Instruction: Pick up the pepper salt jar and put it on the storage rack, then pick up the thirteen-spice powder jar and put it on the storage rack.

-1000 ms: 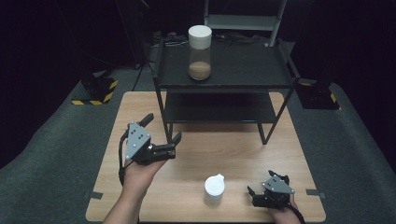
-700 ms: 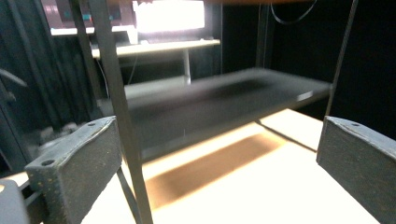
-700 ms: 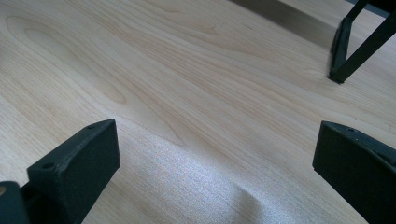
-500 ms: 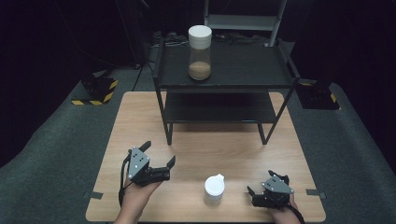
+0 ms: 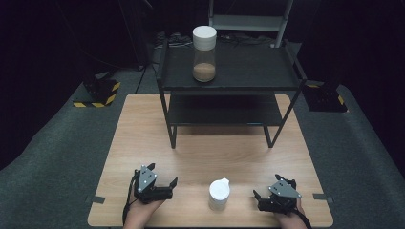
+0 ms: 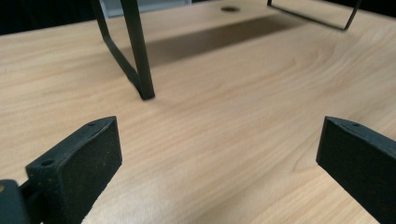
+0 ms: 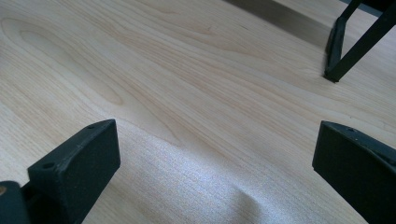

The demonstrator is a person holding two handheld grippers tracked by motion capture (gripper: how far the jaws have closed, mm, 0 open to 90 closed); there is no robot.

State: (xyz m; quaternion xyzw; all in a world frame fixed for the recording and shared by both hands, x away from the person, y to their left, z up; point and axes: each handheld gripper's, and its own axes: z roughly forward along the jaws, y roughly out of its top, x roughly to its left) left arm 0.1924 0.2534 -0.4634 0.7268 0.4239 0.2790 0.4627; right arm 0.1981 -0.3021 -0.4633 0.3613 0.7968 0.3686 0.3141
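A tall clear jar [image 5: 204, 52] with a white lid and brown contents stands on the top of the black shelf [image 5: 248, 76]. A small white lidded container [image 5: 219, 193] stands upright near the table's front edge, between the two grippers. My left gripper [image 5: 162, 177] rests low to its left, wide open with nothing between its jaws [image 6: 219, 154]. Over to the right of the container sits my right gripper [image 5: 267, 187], also wide open and empty [image 7: 217, 154]. Neither touches the container.
The shelf stands on the far half of the wooden table [image 5: 143, 129]. One of its legs [image 6: 140, 60] rises ahead of the left gripper, another leg [image 7: 345, 51] ahead of the right. Yellow-black striped blocks [image 5: 98, 93] lie on the grey floor beyond the table.
My left gripper has drawn back toward the table's front edge and come lower. The right gripper and the white container have stayed put.
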